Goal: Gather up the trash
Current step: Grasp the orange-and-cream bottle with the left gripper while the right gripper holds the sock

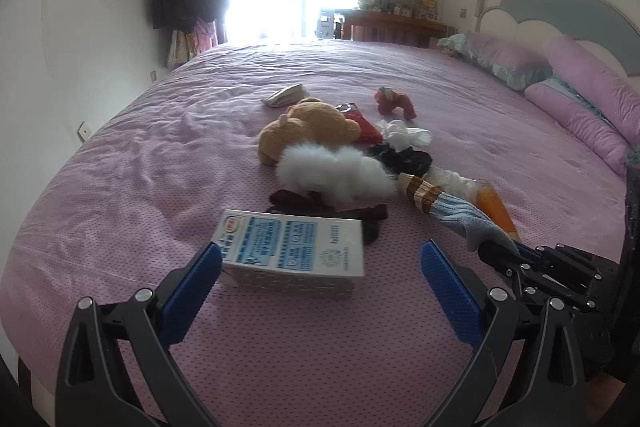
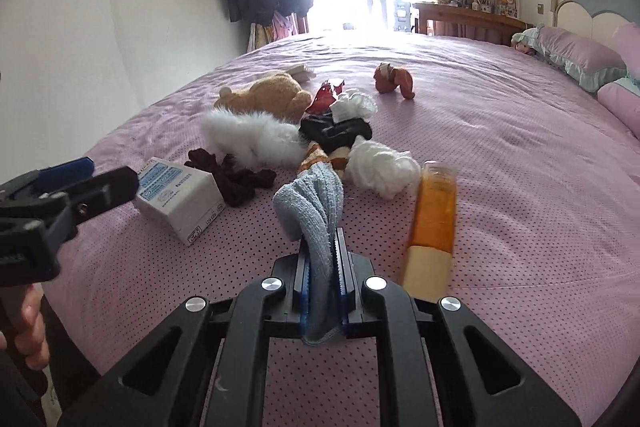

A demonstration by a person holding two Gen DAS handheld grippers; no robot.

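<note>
Tongs on the right (image 2: 322,251) are clamped on a pale blue sock (image 2: 310,197); left tongs (image 1: 320,269) stand apart around a milk carton (image 1: 294,247) lying near the bed's (image 1: 120,187) front edge.

Black tongs (image 1: 320,259), blue ribbed pads (image 1: 448,291), silver screws (image 2: 271,283)

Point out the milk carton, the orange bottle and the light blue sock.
milk carton (image 1: 296,247), left wrist view, on its printed top face.
orange bottle (image 2: 436,211), right wrist view, on its orange body.
light blue sock (image 2: 312,203), right wrist view, on its foot.
</note>
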